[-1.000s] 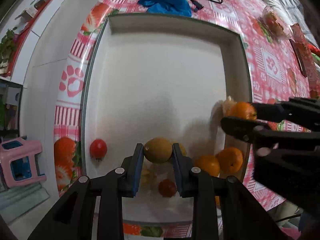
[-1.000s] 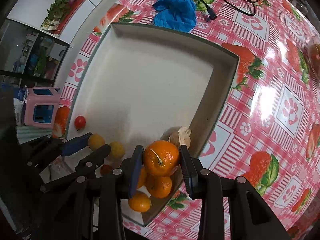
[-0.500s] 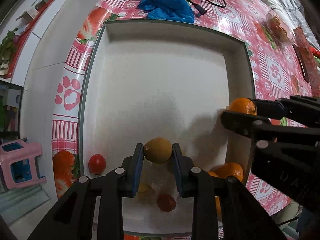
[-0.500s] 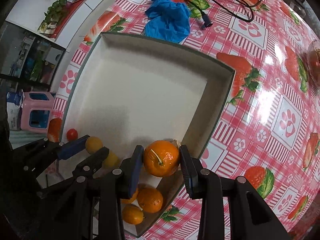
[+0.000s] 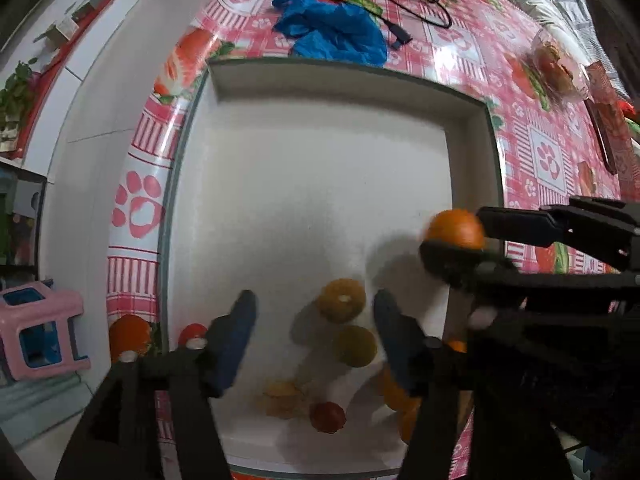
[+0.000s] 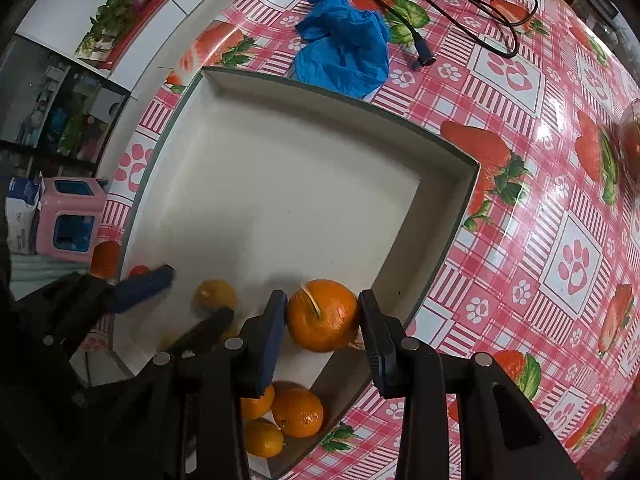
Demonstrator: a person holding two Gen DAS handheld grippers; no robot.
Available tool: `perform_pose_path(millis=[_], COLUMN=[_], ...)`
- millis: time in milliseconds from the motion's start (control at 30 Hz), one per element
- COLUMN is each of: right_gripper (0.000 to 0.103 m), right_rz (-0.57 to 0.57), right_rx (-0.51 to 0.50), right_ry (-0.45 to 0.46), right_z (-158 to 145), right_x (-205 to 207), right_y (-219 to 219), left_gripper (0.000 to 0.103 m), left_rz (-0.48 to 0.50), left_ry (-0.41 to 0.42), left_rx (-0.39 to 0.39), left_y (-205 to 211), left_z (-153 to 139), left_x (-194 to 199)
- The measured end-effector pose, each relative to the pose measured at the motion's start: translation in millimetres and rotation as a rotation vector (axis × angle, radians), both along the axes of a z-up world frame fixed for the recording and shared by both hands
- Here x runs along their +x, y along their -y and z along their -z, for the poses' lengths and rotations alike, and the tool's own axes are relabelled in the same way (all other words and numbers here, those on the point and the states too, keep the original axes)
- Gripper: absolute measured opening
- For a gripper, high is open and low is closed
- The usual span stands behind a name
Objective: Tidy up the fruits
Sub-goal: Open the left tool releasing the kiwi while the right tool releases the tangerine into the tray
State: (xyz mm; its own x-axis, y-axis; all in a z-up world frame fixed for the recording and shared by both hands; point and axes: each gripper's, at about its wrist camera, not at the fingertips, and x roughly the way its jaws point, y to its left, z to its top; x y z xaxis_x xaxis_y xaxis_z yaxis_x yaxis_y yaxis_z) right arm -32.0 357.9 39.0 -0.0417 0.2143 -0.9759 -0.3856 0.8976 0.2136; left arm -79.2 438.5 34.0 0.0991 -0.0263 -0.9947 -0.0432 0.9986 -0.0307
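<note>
Over the white tray (image 5: 320, 184) on the table (image 6: 520, 184), left gripper (image 5: 314, 332) spreading, jaws opening; a yellow fruit (image 5: 341, 301) sits loose on the tray floor between them, untouched. Right gripper (image 6: 323, 322), at 3 o'clock of the left, also opening, orange (image 6: 322, 315) between its jaws, left pad just clear. More fruits (image 6: 298, 412) at 6 o'clock.

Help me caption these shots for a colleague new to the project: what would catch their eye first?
The orange between the right gripper pads, whose jaws are opening, over the white tray near its right wall. Then the left gripper, jaws opening, above yellow fruits on the tray's near side. A blue glove lies behind the tray.
</note>
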Motion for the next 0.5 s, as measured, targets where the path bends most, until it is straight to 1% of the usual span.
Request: perform_pose_path(millis=[33,133,200,333,367,400,433,500], right_gripper=[0.052,0.053,0.053,0.054,0.068,0.079,0.089,0.089], right_rz=[0.001,-0.001,0.002,0.006,0.007,0.010,0.014,0.018], right_rx=[0.001,-0.004,-0.005,-0.008,-0.008,-0.010,-0.009,-0.001], right_ry=[-0.003,0.002,0.001,0.007,0.009,0.013,0.020,0.034], right_z=[0,-3,-5,-11,-14,-16,-19,-26], right_x=[1,0,-1,-4,-6,-6,-8,-10], right_y=[-3,-4,-3,5,6,7,10,14], left_gripper=[0.073,0.078,0.079,0.082,0.083,0.087,0.092,0.103], left_rz=[-0.001,0.001,0.002,-0.004,-0.004,-0.003,-0.001,-0.001], left_ry=[0.003,0.013,0.017,0.012,0.019,0.027,0.032,0.036], left_rx=[-0.004,-0.007,-0.007,-0.038,-0.030,-0.010,0.010,0.027], left_y=[0,2,3,4,6,7,8,7], left_z=[-2,-8,-12,-20,-23,-26,-27,-31], left_x=[0,0,-1,-4,-6,-8,-10,-17])
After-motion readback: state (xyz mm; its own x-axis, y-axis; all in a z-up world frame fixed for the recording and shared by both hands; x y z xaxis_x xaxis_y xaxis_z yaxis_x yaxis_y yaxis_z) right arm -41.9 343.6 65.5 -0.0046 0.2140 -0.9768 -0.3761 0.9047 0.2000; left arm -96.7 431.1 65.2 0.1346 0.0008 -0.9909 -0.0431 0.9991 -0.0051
